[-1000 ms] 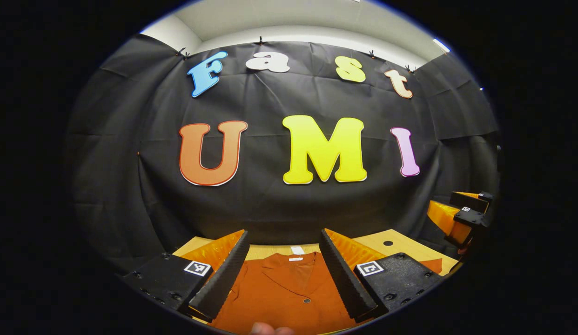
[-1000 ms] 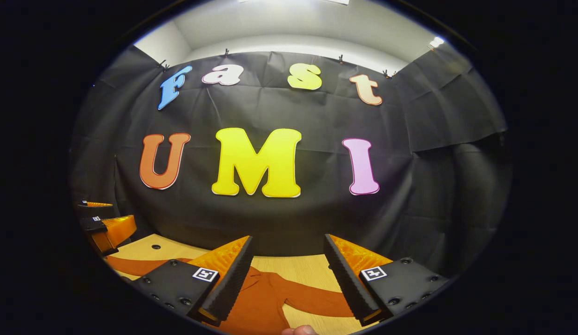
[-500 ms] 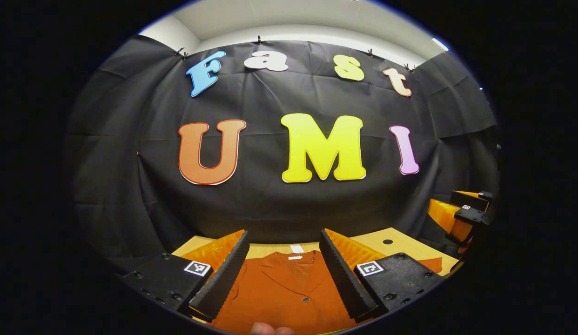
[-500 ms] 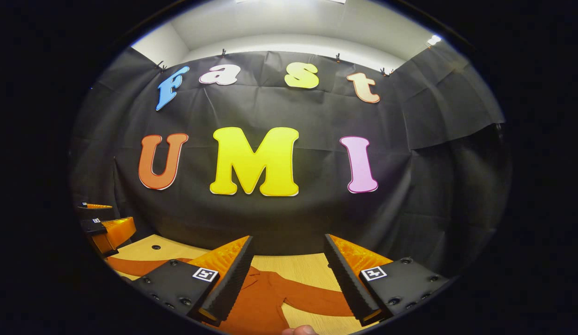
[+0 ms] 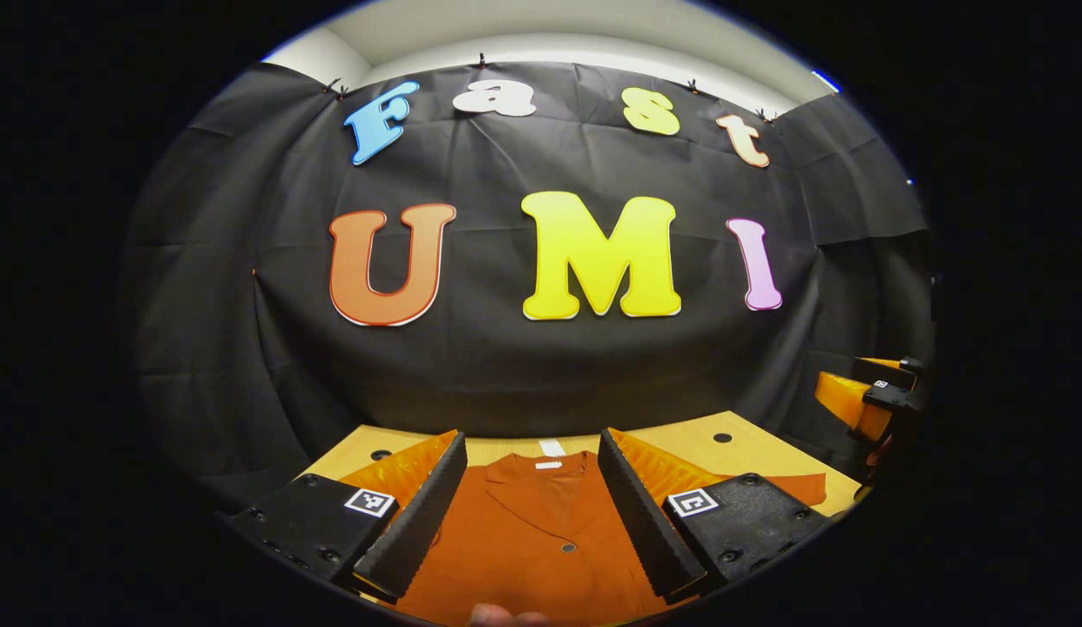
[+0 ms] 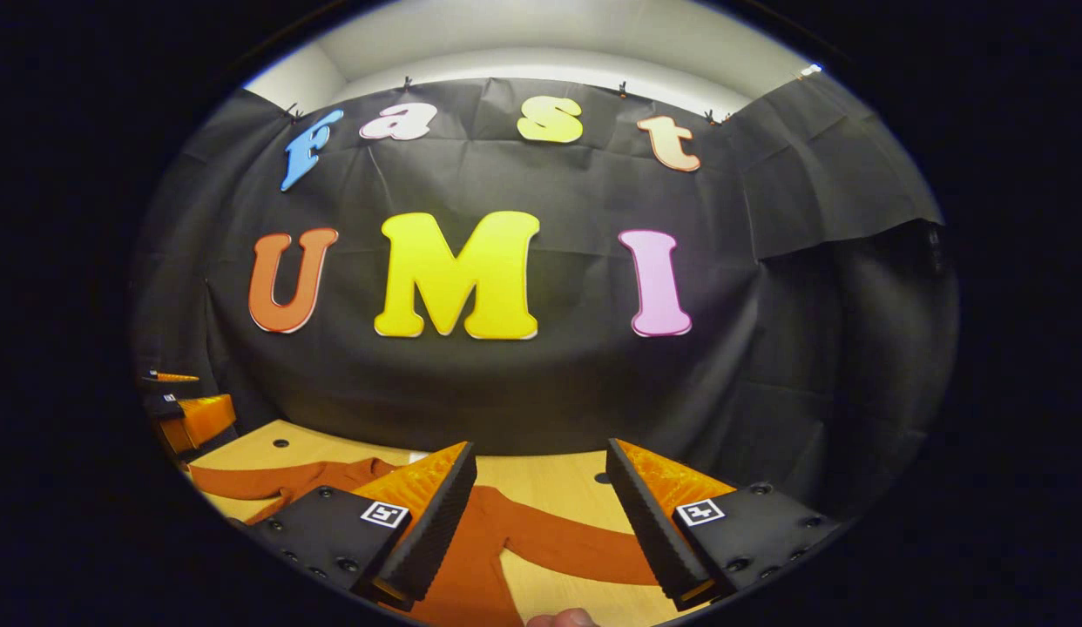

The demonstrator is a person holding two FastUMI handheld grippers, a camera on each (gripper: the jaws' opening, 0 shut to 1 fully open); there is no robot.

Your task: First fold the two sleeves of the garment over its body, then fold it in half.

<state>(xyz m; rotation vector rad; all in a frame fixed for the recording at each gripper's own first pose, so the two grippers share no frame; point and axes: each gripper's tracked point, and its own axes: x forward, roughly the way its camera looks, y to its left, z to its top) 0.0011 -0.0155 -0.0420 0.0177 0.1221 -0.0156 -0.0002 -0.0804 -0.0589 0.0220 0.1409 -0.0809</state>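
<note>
Left gripper view: left gripper [image 5: 530,501], jaws wide, frames the shirt [image 5: 532,540] collar on the counter [image 5: 750,440]; right gripper [image 6: 539,514], jaws wide, frames a sleeve [image 6: 576,544].

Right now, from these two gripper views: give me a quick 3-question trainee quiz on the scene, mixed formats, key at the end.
1. True or false: the left gripper is shut on the orange garment.
2. Multiple choice: in the right gripper view, the sleeve nearest the right gripper is A) folded over the body, B) spread flat on the wooden table, C) hanging off the table edge.
3. Fill in: in the left gripper view, the white tag at the ____ lies between the left gripper's fingers.

Key: 1 false, its jaws stand apart above the cloth. 2 B. 3 collar.
</note>
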